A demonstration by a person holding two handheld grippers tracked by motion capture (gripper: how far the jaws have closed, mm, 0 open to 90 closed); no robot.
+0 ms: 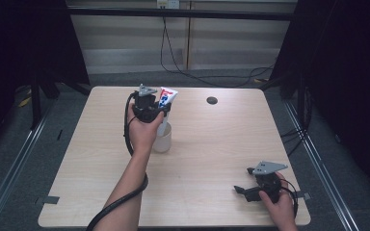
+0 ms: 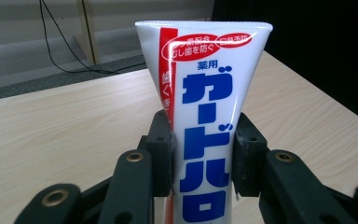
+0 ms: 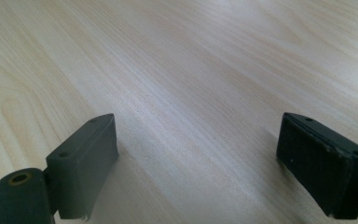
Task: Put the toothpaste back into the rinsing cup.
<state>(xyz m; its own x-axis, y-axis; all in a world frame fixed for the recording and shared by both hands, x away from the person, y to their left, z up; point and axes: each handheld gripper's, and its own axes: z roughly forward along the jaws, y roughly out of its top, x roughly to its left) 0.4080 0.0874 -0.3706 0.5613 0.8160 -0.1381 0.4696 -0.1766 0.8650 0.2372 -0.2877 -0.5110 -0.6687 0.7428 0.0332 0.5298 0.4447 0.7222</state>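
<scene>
A white toothpaste tube [image 1: 166, 98] with blue and red print stands upright, flat end up, with my left gripper [image 1: 153, 111] shut on it. Its lower end reaches down toward a white cup [image 1: 163, 138] on the table, just below the gripper. In the left gripper view the tube [image 2: 204, 116] is pinched between the two black pads [image 2: 160, 151]. My right gripper [image 1: 241, 190] rests low on the table [image 1: 212, 144] at the front right, pointing left. Its jaws stand wide apart with only bare wood [image 3: 191, 93] between them in the right gripper view.
A round dark cable hole [image 1: 212, 100] sits in the tabletop at the back right of centre. Black cables trail over the floor behind the table. Dark curtains and metal rails flank both sides.
</scene>
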